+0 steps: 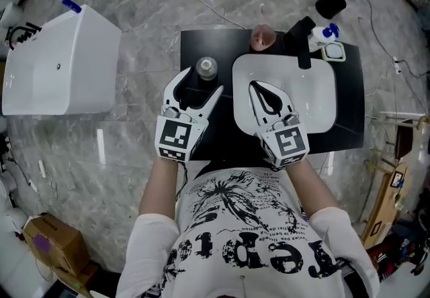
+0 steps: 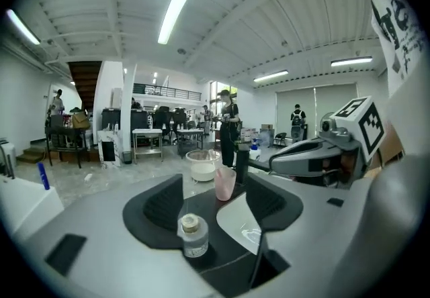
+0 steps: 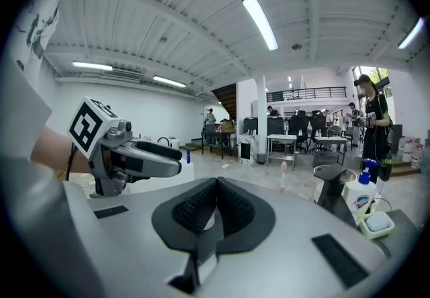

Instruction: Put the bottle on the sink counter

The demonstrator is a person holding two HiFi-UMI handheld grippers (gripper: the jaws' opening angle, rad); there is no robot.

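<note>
A small clear bottle (image 1: 205,68) with a grey cap stands upright on the black sink counter (image 1: 348,92), left of the white sink basin (image 1: 321,98). My left gripper (image 1: 201,84) is open, and the bottle sits just at its fingertips. In the left gripper view the bottle (image 2: 193,236) stands between the spread jaws of the left gripper (image 2: 218,204), touching neither. My right gripper (image 1: 256,88) hovers over the basin, shut with nothing in it. In the right gripper view the right gripper (image 3: 216,213) shows its pads pressed together.
A pink cup (image 1: 263,38) stands at the counter's back edge, with a black faucet (image 1: 304,43), a soap bottle (image 1: 322,33) and a sponge dish (image 1: 334,53) to its right. A white box-shaped unit (image 1: 60,65) sits on the marble floor to the left.
</note>
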